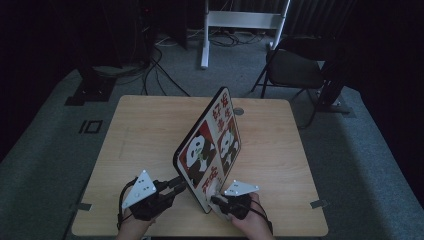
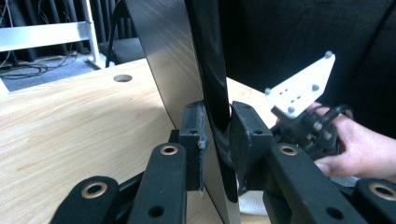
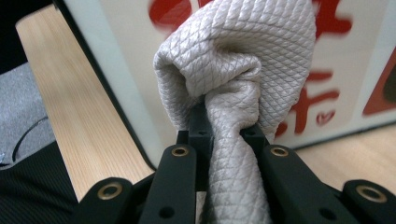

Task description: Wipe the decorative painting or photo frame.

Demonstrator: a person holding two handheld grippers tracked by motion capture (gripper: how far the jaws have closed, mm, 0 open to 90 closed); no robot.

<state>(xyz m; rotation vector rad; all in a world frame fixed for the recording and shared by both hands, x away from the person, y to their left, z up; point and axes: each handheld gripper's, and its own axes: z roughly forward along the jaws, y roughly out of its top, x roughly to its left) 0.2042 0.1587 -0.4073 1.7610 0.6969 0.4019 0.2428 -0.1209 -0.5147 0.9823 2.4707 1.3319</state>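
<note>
Jaws left gripper (image 2: pixel 215 135): clamped on board (image 1: pixel 212 150) edge (tilted) | right gripper (image 3: pixel 224 135): pinching cloth (image 3: pixel 238 70) against board face

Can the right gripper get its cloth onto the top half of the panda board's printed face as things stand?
Probably yes. The left gripper clamps the board by its edge, tilted with the printed face toward the right gripper. The cloth already sits at the lower face, and nothing stands in front higher up.
</note>
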